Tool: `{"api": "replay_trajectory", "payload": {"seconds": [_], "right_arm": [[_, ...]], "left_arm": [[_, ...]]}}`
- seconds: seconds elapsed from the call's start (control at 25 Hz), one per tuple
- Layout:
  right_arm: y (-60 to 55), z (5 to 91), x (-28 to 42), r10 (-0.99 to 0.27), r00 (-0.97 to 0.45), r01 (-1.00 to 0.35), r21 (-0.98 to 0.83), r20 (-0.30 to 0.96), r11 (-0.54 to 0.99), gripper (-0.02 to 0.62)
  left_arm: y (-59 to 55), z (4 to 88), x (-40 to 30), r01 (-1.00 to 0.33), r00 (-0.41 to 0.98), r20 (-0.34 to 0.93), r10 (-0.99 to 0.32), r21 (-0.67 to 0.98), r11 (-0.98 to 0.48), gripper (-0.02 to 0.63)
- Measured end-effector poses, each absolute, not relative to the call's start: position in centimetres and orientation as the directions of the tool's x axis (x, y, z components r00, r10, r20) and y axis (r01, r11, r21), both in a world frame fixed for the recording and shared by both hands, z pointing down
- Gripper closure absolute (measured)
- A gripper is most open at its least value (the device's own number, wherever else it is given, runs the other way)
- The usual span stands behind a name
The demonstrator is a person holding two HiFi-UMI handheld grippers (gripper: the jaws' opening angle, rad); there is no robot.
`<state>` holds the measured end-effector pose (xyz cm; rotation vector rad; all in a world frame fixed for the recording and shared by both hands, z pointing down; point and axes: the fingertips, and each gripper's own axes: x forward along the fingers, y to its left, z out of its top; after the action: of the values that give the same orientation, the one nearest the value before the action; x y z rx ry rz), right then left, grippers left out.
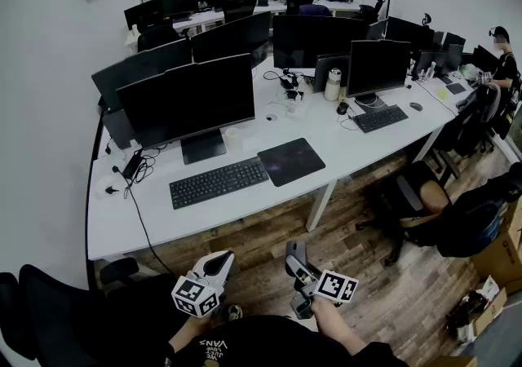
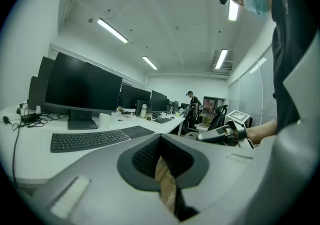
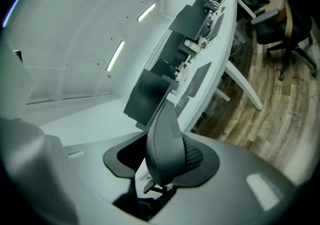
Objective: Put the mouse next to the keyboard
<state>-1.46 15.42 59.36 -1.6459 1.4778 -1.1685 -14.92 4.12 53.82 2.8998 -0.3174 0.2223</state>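
My right gripper (image 1: 295,266) is shut on a dark grey mouse (image 3: 165,144), which fills the gap between its jaws; the mouse (image 2: 216,135) also shows in the left gripper view. Both grippers hang over the wooden floor, short of the white desk (image 1: 245,210). The black keyboard (image 1: 218,182) lies on the desk in front of a monitor (image 1: 189,100), with a dark mouse pad (image 1: 290,161) to its right. My left gripper (image 1: 217,264) has its jaws together with nothing between them. The keyboard (image 2: 87,140) lies ahead of it to the left.
An office chair (image 1: 412,202) stands to the right of the desk. Another black chair (image 1: 49,308) is at my lower left. More monitors (image 1: 379,64), a second keyboard (image 1: 379,118) and cables (image 1: 130,170) lie further along the desk. A person (image 1: 502,64) sits at far right.
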Motion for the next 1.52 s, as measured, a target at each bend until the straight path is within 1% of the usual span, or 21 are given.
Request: {"api": "replay_trajectory", "payload": {"seconds": [0.44,0.64,0.8,0.96,1.08,1.16,1.52], "right_arm": [[13.4,59.0,-2.5,-0.981,-0.014,-0.441,-0.882,0.195,-0.169,0.419],[14.7,58.5,-1.1,-0.984,-0.012,-0.426,-0.891,0.177,-0.155,0.419],[16.3,58.0,0.5,-0.986,-0.033,-0.430,-0.892,0.166,-0.136,0.419],[18.2,58.3,2.0,-0.980,-0.044,-0.404,-0.901,0.193,-0.159,0.419],[19.0,58.3,3.1,-0.982,-0.053,-0.432,-0.891,0.179,-0.139,0.419],[19.3,58.3,3.5,-0.984,-0.052,-0.426,-0.895,0.170,-0.133,0.419],[17.6,58.8,5.0,-0.986,-0.023,-0.407,-0.902,0.167,-0.143,0.419]], "left_arm": [[2.2,54.7,-15.2,-0.208,0.967,0.193,-0.168,0.211,-0.955,0.604],[3.6,54.9,-13.8,-0.213,0.967,0.186,-0.172,0.228,-0.950,0.604],[5.3,55.0,-12.3,-0.238,0.964,0.177,-0.199,0.237,-0.942,0.606],[7.2,55.1,-11.2,-0.276,0.957,0.165,-0.239,0.255,-0.927,0.604],[8.8,55.8,-10.9,-0.286,0.953,0.179,-0.244,0.273,-0.919,0.604],[9.5,56.1,-10.7,-0.286,0.951,0.196,-0.238,0.274,-0.918,0.604],[6.6,55.5,-8.5,-0.268,0.958,0.170,-0.229,0.259,-0.928,0.604]]}}
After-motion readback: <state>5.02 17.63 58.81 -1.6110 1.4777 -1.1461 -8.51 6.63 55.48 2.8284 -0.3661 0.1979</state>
